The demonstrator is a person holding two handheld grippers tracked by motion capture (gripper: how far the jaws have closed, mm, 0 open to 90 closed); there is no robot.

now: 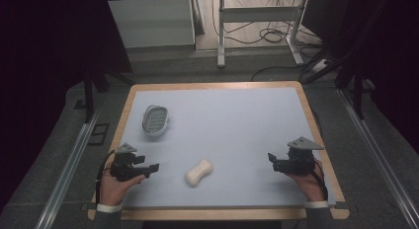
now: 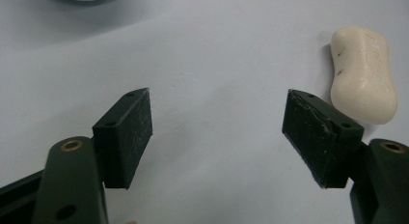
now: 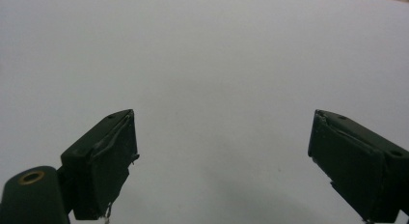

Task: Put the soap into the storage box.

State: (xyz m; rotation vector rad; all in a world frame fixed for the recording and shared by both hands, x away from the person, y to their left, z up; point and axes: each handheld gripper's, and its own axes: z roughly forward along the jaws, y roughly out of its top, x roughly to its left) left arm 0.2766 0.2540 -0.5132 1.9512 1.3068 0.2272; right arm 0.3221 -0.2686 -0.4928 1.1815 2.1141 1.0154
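We see one soap bar (image 1: 198, 172), one soap dish (image 1: 155, 120), and two grippers, left (image 1: 152, 169) and right (image 1: 272, 159), both wide open, holding nothing.

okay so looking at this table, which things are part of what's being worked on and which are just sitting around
Part of the job, judging by what lies nearest the tools:
- soap bar
- soap dish
- left tool, open, closest to the soap
- right tool, open

Just lying about:
- white cabinet
- metal frame
- cables on the floor beyond the table
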